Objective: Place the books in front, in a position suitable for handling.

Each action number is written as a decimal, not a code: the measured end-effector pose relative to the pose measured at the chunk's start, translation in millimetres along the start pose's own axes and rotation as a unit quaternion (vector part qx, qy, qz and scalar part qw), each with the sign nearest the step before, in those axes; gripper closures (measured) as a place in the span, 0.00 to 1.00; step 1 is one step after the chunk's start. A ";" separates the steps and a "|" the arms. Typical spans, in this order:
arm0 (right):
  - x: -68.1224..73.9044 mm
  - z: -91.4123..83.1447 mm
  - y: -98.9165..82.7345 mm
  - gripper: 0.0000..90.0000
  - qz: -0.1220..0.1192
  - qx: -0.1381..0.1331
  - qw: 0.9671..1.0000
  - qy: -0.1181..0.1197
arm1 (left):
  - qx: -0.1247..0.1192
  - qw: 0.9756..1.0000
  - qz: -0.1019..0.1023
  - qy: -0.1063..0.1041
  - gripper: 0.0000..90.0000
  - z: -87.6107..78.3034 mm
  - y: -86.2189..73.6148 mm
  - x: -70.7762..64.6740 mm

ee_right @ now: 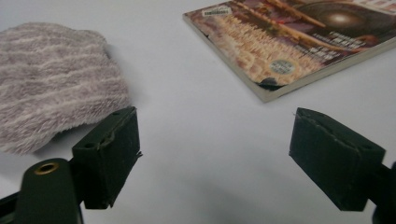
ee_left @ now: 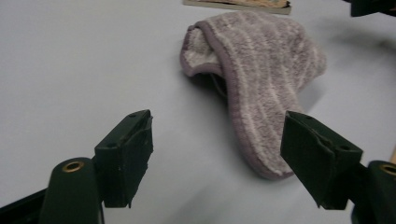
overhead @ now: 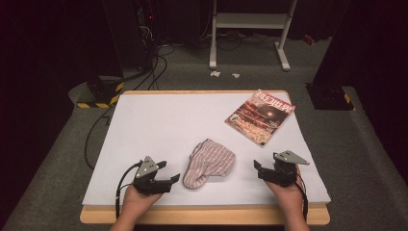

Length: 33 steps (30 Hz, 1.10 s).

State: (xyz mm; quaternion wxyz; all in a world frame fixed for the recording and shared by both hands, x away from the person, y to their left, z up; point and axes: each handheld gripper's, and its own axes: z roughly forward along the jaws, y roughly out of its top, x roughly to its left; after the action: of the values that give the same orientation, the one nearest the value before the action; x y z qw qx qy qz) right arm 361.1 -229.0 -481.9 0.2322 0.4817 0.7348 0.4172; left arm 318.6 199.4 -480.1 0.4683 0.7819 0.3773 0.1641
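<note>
the striped fleece hat (overhead: 209, 163) lies crumpled near the middle of the table (overhead: 159, 125), between the two hands, with a magazine (overhead: 260, 116) well apart at about two o'clock from it. the left claw (overhead: 169, 179) sits at the hat's eight o'clock, jaws spread wide and empty, its tips just beside the lower hem. the right claw (overhead: 258, 168) waits at four o'clock, also wide open with nothing in it. the hat looks light, soft and floppy, so i reckon it will sag and fold when lifted; the stitched rim at the opening (ee_left: 219, 56) seems the firmest place to pinch
</note>
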 end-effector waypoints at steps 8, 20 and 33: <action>-0.3 0.9 -3.8 0.25 -0.011 -0.025 1.000 -0.014 | 0.022 0.997 0.034 -0.061 0.28 26.1 20.7 -16.2; -11.5 -4.1 -4.0 0.27 0.020 -0.041 0.999 0.005 | 0.040 0.998 0.041 -0.025 0.27 70.3 63.9 -34.6; -11.2 -5.2 -0.3 0.30 0.043 -0.041 0.998 0.018 | 0.136 0.990 0.042 0.002 0.24 123.6 51.5 -34.8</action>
State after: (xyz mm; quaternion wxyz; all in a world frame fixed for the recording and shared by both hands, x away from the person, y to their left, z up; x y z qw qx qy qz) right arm 361.9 -241.2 -480.1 0.2201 0.4950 0.7000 0.4654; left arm 393.4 84.1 -495.4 0.3495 0.8534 0.3634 0.1322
